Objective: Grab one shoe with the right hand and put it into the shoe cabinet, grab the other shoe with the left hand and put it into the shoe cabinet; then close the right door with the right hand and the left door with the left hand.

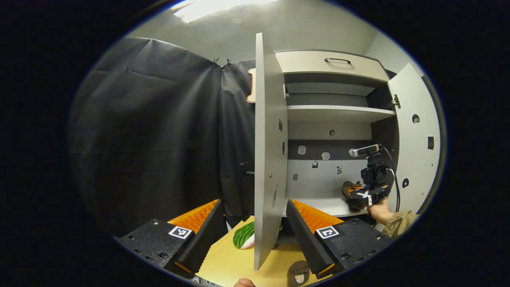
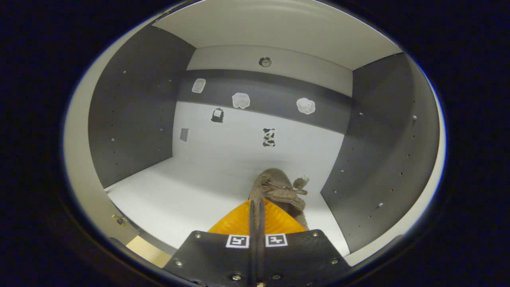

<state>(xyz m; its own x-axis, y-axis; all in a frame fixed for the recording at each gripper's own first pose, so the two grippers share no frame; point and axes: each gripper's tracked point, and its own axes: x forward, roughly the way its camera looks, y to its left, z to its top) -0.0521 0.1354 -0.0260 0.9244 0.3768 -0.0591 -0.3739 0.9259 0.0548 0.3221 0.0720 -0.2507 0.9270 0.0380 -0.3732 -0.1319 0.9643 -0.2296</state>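
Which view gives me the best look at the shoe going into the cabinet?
The right gripper view: the shoe sits close, pinched in the right tool over the shelf. The left gripper view shows it small, mostly behind that tool.

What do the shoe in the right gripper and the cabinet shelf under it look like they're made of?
The shoe looks like brown suede or felt-like fabric: matte, fuzzy surface, soft folds at the lace, no shine. The shelf looks like white laminated board: flat, smooth, evenly pale with a faint sheen. Neither material is certain from looks alone. The right gripper is pinched on the shoe's edge.
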